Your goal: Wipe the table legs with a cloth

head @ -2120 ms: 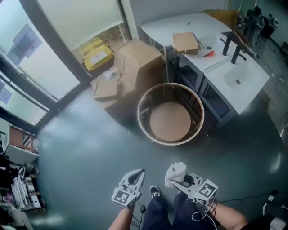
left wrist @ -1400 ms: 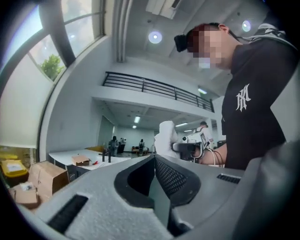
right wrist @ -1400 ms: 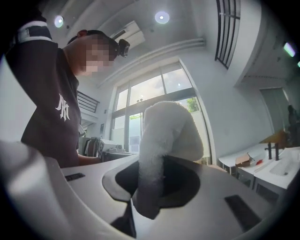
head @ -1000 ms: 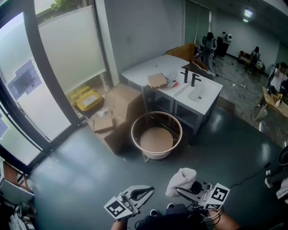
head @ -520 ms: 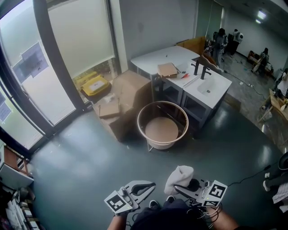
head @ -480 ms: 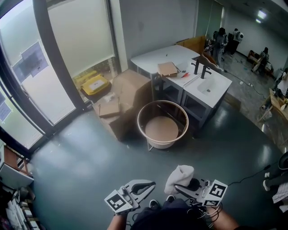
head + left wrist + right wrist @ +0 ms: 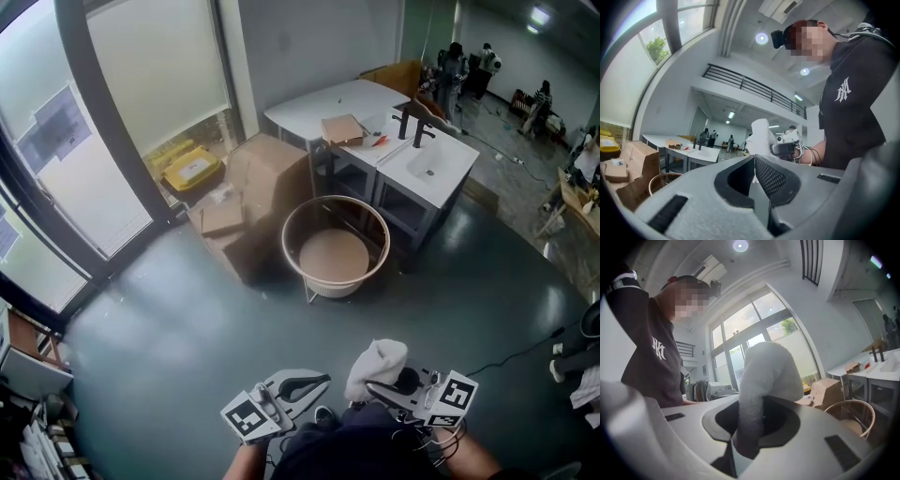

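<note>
White cloth [image 7: 378, 362] sits clamped in right tool [image 7: 374, 387].

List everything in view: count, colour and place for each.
round table: one, pale wood rim with a tan shelf below, middle of the floor.
cardboard boxes: a pile, brown, left of the round table near the window.
crate: one, yellow, by the window behind the boxes.
desks: a group, white, behind the round table.
flat box: one, brown, on the desks.
stands: two, black, on the desks.
people: several, far background at upper right.
cloth: one, white, gripped in the right gripper.
left gripper: one, grey, bottom centre-left, jaws together, empty.
right gripper: one, grey, bottom centre-right, shut on the cloth.
</note>
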A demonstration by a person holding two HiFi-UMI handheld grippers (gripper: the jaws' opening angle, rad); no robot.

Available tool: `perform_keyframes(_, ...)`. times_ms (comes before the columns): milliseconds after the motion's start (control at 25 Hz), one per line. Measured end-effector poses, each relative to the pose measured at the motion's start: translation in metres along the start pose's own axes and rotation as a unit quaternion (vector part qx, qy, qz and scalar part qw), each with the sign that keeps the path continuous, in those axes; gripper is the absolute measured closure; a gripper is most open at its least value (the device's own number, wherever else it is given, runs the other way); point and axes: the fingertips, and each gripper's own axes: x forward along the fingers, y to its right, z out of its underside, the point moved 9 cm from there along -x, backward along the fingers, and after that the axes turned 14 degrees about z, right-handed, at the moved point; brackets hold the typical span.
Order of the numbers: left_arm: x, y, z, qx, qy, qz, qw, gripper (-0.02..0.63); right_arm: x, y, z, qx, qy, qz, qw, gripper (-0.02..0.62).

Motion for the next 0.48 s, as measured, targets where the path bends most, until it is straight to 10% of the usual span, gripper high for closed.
perform_keyframes(480,0.013,0.002,-0.013,0.015,0.006,0.013,0.9998,0.600,-0.020,0.010,-0.019,-0.034,0.019,0.013,0.999,0.515)
